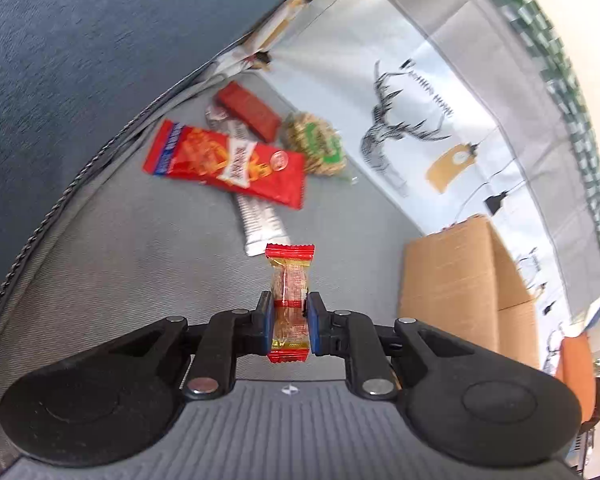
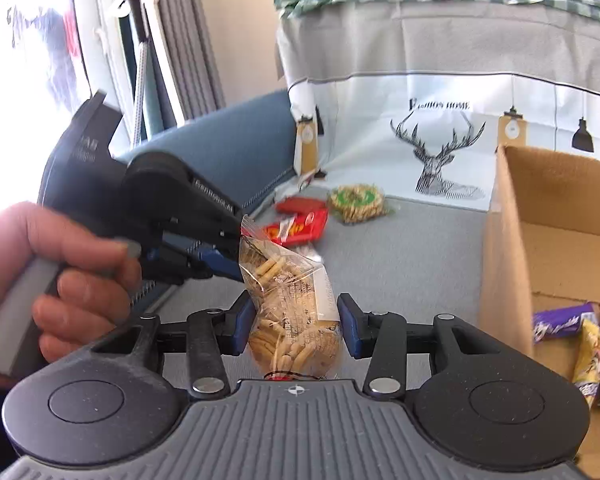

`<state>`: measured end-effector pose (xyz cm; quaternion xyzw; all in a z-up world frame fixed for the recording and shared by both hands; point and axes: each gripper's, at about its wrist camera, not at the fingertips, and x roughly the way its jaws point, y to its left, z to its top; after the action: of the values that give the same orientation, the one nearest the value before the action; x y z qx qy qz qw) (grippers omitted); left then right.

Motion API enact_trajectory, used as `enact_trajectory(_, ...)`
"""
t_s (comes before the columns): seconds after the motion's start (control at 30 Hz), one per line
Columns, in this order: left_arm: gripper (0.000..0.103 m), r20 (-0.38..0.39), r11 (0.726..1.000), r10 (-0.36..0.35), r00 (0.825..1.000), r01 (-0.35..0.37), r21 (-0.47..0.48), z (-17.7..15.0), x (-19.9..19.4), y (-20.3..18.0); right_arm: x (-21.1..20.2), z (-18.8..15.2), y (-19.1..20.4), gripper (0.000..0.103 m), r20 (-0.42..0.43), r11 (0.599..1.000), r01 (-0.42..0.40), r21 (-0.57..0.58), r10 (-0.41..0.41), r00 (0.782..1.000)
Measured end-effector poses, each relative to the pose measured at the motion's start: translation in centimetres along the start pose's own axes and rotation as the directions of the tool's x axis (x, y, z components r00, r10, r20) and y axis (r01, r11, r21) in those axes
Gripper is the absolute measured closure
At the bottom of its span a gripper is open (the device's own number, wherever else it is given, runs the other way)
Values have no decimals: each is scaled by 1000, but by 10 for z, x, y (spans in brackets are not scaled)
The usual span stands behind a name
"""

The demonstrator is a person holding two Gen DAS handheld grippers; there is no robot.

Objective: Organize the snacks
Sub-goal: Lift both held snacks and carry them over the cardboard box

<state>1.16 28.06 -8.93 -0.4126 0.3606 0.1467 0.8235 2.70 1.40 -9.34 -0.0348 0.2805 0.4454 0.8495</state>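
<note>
Left wrist view, jaws clamped on red-ended candy [image 1: 290,304], right jaws gripping clear biscuit bag [image 2: 296,312].

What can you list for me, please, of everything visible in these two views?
small candy: one, red and clear, in left gripper
biscuit bag: one, clear, in right gripper
red packets: two, on grey cover
white packet: one, under large red packet
round snack: one, tan and green, beside them
cardboard box: one, brown, at right, snacks inside
deer cloth: one, behind
hand: one, holding left gripper
</note>
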Motion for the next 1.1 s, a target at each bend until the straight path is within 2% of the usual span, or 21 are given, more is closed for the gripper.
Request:
enact_trajectory(0.33,85,50,992,-121,991,120,31,2,-8,-17,-25,23,-27,57,88,993,11,115,-22,996)
enact_trajectory(0.63,85,93,974,-224,970,220,53,2,-13,-31,-50,39,-53,57,168,981,38,190,-70,983)
enact_trajectory(0.9,85,100,939,-336,936,325,114,-8,-13,-61,-96,72,-101,57,266,962,83,261,-154,952)
enact_trajectory(1.0,85,91,925,-366,926,351,148,-14,-12,-75,-109,79,-126,57,285,960,136,245,-205,936)
enact_trajectory(1.1,85,79,911,-391,917,373,179,-19,-9,-87,-119,70,-152,57,279,943,202,265,-276,920)
